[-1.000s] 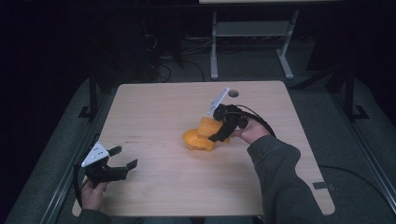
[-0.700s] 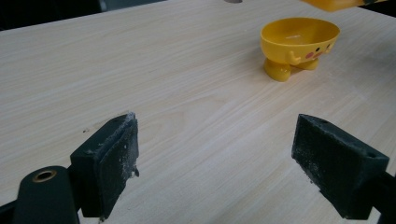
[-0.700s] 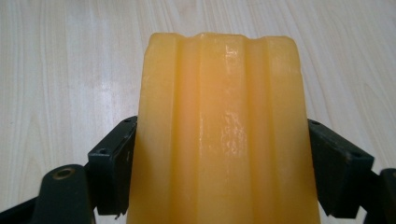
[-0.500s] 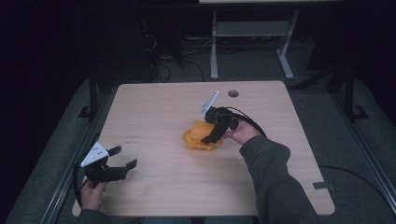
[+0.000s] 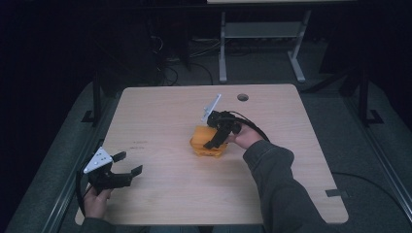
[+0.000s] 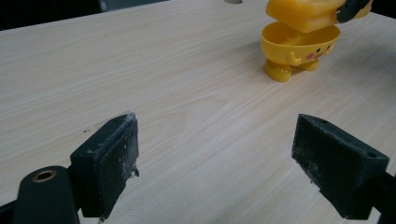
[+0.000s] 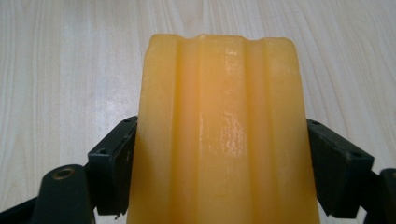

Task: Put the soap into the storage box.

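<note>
My left hand-held gripper (image 5: 127,164) rests wide open, empty, nearest me, keeping clear. Beyond it my right hand-held gripper (image 5: 210,143) clamps the yellow lid (image 7: 224,135) just above the toy-shaped base (image 6: 299,49), probably to seat it.

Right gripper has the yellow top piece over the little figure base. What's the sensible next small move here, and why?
Probably ease the right gripper straight down. It is shut on the yellow top piece, which sits just above the open yellow base in the left gripper view, seemingly not seated. The left gripper rests open, well clear.
</note>
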{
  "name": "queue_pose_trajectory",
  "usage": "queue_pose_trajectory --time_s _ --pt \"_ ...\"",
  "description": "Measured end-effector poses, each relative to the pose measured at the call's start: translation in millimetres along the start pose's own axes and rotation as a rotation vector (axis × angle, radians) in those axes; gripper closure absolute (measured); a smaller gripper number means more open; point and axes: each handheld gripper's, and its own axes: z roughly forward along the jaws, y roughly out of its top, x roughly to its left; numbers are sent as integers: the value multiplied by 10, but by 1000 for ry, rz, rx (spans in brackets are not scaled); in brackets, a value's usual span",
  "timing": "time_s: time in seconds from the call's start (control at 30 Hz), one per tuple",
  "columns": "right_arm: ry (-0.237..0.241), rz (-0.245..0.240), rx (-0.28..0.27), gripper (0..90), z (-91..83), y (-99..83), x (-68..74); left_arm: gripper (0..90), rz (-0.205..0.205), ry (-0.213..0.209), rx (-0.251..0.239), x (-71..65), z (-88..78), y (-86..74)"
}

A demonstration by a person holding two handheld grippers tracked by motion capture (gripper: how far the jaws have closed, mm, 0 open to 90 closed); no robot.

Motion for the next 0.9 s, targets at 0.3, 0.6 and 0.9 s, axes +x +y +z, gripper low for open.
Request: queue_pose_trajectory --time_s 0.3,0.6,0.9 --pt "22 -21 22 205 35 48 -11 141 2 -2 1 0 2 -1" --pt "26 -34 62 205 128 39 -25 141 -2 -2 0 3 -4 -2" --pt "28 -15 39 201 158 -22 -34 141 3 -3 3 0 5 -1"
